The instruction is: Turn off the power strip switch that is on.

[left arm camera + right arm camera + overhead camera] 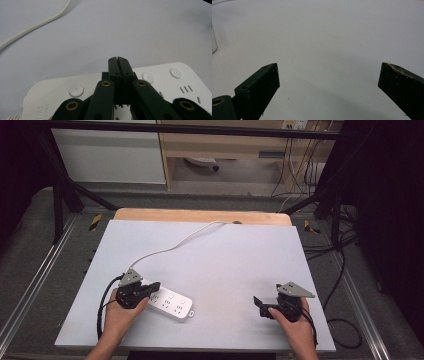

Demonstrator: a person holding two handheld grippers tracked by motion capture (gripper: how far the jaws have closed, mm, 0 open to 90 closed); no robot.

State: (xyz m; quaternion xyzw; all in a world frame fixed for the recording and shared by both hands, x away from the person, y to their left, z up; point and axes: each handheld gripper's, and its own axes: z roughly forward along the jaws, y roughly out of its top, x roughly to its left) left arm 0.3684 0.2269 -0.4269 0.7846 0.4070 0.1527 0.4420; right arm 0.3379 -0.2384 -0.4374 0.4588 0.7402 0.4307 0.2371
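A white power strip (171, 304) lies at the front left of the white table top (225, 265), and its white cord (170, 247) runs to the table's far edge. My left gripper (154, 286) hovers over the strip's left end, jaws shut together with nothing between them. In the left gripper view the closed fingertips (117, 62) sit above the power strip (160, 82), near its round buttons (148, 76). My right gripper (258, 304) rests at the front right, jaws wide open and empty; its fingers (265, 80) frame bare table.
A wooden strip (200, 215) edges the table's far side. Black frame bars and cables (330, 250) run along the right. A wooden bench and white cabinet stand beyond the table.
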